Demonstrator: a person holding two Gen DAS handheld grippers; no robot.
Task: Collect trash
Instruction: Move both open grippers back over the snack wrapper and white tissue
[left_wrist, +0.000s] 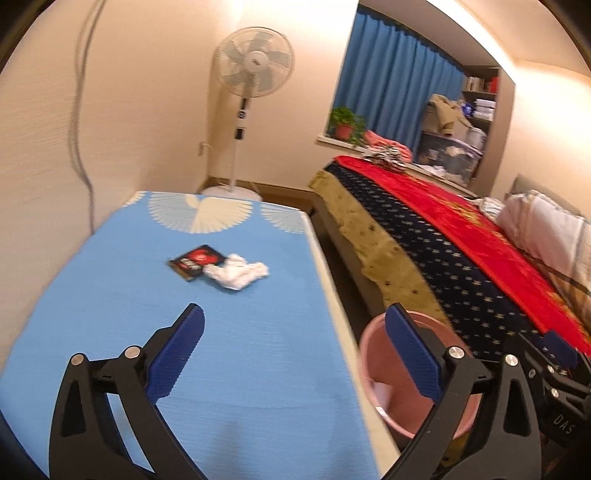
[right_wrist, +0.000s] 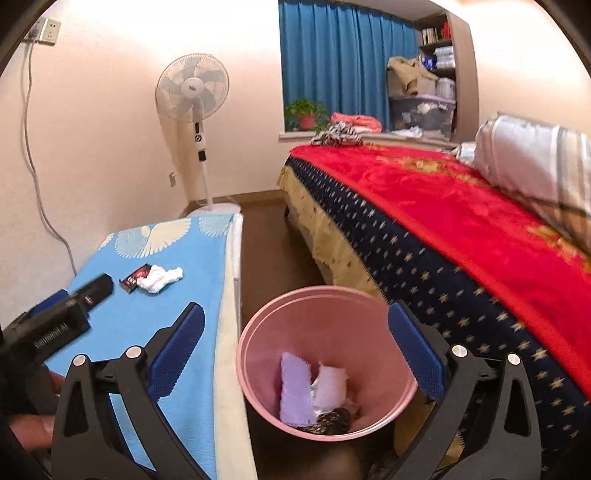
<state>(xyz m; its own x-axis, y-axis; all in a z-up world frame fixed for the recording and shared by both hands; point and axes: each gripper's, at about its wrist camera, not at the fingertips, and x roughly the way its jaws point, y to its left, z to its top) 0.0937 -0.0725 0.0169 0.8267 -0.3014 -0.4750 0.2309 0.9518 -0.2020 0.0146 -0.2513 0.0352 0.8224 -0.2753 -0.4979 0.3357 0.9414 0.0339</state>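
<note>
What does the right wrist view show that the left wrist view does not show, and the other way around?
Only the right wrist view shows the trash lying in the pink bin: a purple cloth, white paper and a dark patterned scrap. It also shows a wall socket.

Only the left wrist view shows the whole blue table top to its near end; there the bin's inside is mostly hidden.

Both show the dark wrapper and the crumpled white tissue touching on the table, the fan, the bed, and both claws open and empty.
</note>
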